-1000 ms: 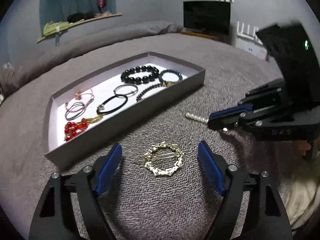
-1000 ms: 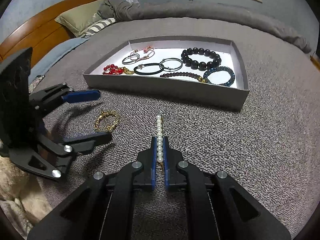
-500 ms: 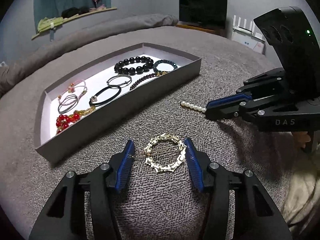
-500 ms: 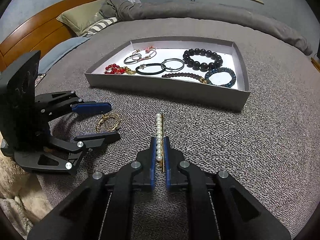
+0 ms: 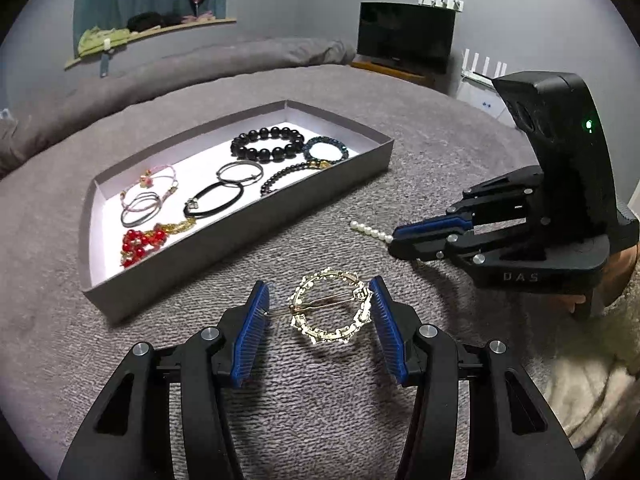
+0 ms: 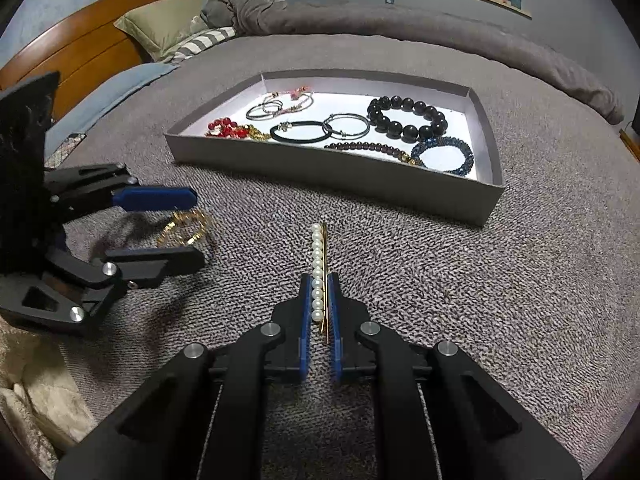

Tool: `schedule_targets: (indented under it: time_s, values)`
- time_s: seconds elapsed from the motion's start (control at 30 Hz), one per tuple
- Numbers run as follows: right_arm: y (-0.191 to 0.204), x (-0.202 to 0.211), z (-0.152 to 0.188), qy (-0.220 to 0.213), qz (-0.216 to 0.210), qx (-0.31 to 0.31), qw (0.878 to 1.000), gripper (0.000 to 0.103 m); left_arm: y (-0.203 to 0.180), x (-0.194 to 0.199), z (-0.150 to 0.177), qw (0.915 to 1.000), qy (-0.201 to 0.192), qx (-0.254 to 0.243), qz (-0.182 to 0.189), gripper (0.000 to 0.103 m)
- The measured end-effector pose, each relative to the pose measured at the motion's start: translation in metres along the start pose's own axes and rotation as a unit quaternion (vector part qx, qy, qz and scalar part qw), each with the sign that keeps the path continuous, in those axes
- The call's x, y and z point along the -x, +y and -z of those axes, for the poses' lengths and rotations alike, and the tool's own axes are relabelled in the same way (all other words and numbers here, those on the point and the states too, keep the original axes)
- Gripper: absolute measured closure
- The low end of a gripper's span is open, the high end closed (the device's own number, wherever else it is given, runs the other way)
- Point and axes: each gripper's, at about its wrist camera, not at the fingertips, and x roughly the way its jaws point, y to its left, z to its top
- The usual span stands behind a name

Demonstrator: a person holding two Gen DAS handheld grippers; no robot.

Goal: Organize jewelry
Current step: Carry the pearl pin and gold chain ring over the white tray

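A gold ring-shaped hair clip (image 5: 328,306) is held between the pads of my left gripper (image 5: 319,300), lifted a little off the grey bedspread; its pin touches the left pad. It also shows in the right wrist view (image 6: 185,227). My right gripper (image 6: 319,294) is shut on a pearl hair pin (image 6: 318,270), which sticks out forward; the pearl hair pin (image 5: 370,232) also shows in the left wrist view. A grey box tray (image 5: 248,236) with white floor holds several bracelets and hair ties.
The tray (image 6: 332,172) lies ahead of both grippers on the grey bedspread. Pillows and a wooden headboard (image 6: 80,52) are at the far left. A cream blanket (image 5: 592,392) lies at the near right. A dark screen (image 5: 406,36) stands by the wall.
My left gripper closed from wide open onto the gold clip and raised it slightly. My right gripper stayed shut on the pearl pin and lifted it a little.
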Motion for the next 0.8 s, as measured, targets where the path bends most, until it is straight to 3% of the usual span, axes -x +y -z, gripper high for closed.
schedule_targets:
  time_s: [0.23, 0.37, 0.57, 0.8]
  values:
    - [0.002, 0.014, -0.004, -0.024, -0.002, -0.002, 1.0, 0.095, 0.005, 0.011, -0.006, 0.9997, -0.016, 0.002, -0.019, 0.049]
    - [0.003, 0.031, -0.014, -0.065, -0.007, -0.003, 0.998, 0.095, 0.015, 0.021, -0.019, 0.9975, -0.035, -0.004, -0.062, 0.049]
    - [-0.002, 0.033, -0.055, -0.093, 0.005, -0.015, 0.996, 0.095, 0.048, 0.023, -0.05, 0.9922, -0.058, 0.017, -0.109, 0.049]
    - [-0.026, 0.007, -0.099, -0.089, 0.039, -0.031, 0.995, 0.095, 0.083, -0.002, -0.068, 0.9882, -0.045, 0.036, -0.141, 0.049]
